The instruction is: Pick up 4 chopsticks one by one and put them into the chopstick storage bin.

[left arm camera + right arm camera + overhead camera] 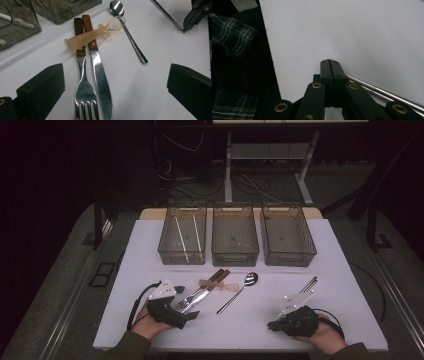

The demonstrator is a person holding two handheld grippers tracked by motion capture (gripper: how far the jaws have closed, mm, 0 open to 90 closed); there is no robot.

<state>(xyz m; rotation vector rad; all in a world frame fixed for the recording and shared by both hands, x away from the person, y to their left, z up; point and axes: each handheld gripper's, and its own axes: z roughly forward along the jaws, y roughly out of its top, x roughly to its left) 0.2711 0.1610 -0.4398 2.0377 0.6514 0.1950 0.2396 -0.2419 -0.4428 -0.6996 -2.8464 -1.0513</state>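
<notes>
Our left gripper (112,90) is spread wide around the fork (83,92) and knife (100,77) on the table (250,320). Right gripper (329,65) pressed together, empty, metal chopsticks (384,93) just beside. Farther off: spoon (125,27), then three bins (235,237).

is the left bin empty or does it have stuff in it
Not empty. In the high view the left bin holds two pale chopsticks lying lengthwise on its floor, while the middle bin and right bin look bare inside.
</notes>
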